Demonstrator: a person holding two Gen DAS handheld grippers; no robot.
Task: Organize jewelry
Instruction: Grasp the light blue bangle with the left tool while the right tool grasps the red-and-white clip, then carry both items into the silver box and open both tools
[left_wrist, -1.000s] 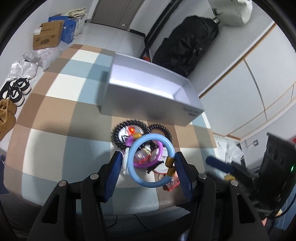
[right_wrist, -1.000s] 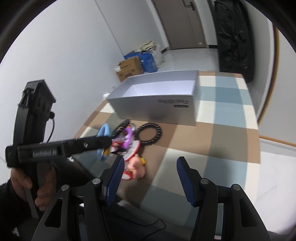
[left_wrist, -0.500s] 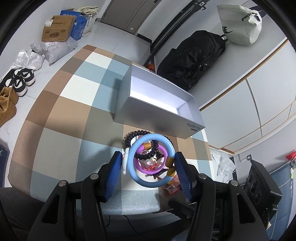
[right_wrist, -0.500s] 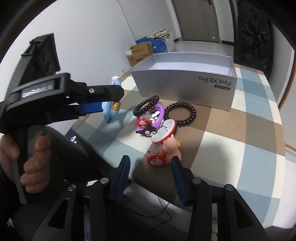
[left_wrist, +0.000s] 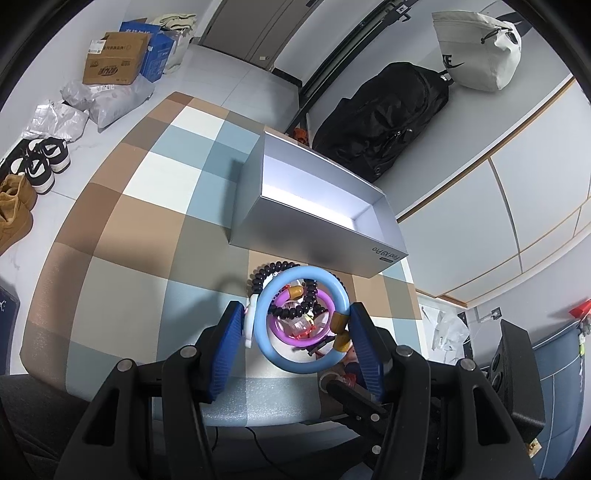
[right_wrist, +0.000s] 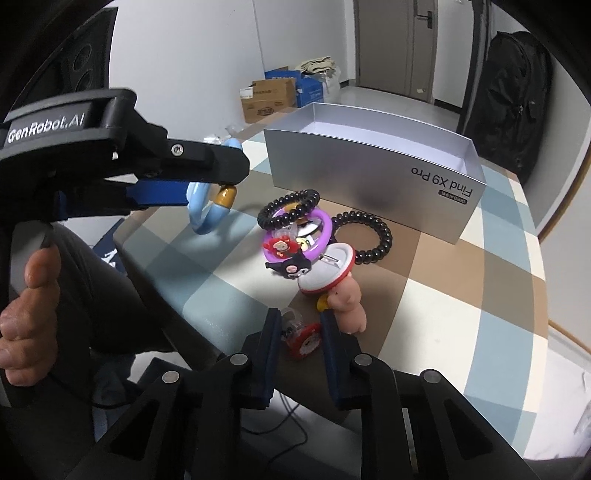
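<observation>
My left gripper (left_wrist: 297, 323) is shut on a light blue bangle (left_wrist: 264, 338) with gold beads and holds it above the table; the bangle also shows in the right wrist view (right_wrist: 203, 214). Below lies a pile: a purple bangle (right_wrist: 325, 230), two black coil hair ties (right_wrist: 373, 236), a cartoon clip (right_wrist: 291, 269), a white-and-red round case (right_wrist: 328, 269) and a pink figure (right_wrist: 349, 301). My right gripper (right_wrist: 299, 332) is low at the table's near edge, its fingers narrowed around a small red clear charm (right_wrist: 301, 336). The open silver box (right_wrist: 376, 162) stands behind the pile.
The checked table (left_wrist: 122, 229) ends just below both grippers. Behind the box a black backpack (left_wrist: 384, 118) leans on the wall. Cardboard boxes (left_wrist: 110, 62), bags and shoes (left_wrist: 37, 162) lie on the floor at left.
My left gripper has lifted the blue bangle higher above the pile. My right gripper has come down and forward to the red charm, and its fingers have narrowed around it.
</observation>
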